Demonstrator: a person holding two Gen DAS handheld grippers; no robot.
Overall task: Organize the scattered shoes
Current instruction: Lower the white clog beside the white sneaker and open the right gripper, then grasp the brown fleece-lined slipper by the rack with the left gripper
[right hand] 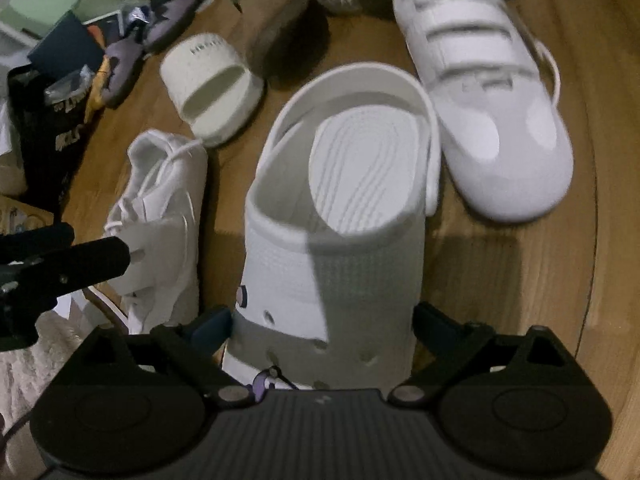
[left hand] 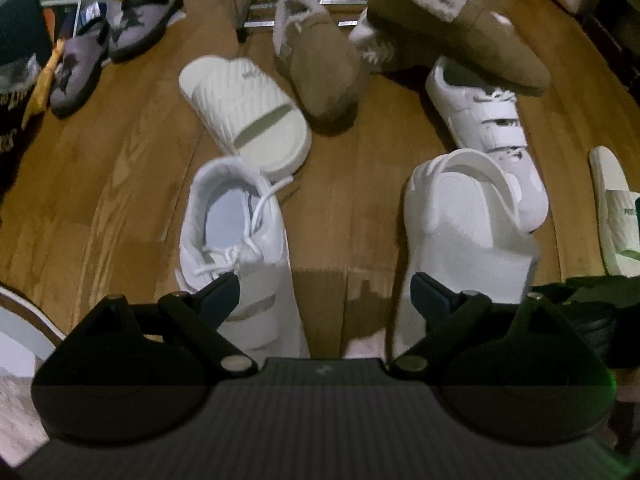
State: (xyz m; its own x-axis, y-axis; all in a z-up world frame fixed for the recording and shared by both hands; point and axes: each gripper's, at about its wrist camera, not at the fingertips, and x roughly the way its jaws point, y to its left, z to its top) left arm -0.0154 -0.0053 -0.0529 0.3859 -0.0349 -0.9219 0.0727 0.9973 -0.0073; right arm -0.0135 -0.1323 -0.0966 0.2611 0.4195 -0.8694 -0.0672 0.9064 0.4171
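Note:
Shoes lie scattered on a wooden floor [left hand: 120,184]. My left gripper [left hand: 324,292] is open, low over bare floor between a white lace-up sneaker [left hand: 236,236] on its left and a white clog [left hand: 460,232] on its right. My right gripper [right hand: 322,324] is open with its fingers on either side of the clog [right hand: 340,220], toe end towards me; I cannot tell if they touch it. The sneaker also shows in the right wrist view [right hand: 168,208], with the left gripper's finger [right hand: 80,260] beside it.
A white slide [left hand: 248,112], two tan fur-lined slippers [left hand: 320,68], a white strap sneaker [left hand: 492,128] and a second slide [left hand: 616,208] lie ahead. Grey slippers [left hand: 100,48] and bags and clutter [right hand: 60,60] sit at the left. A metal rack [left hand: 304,0] stands behind.

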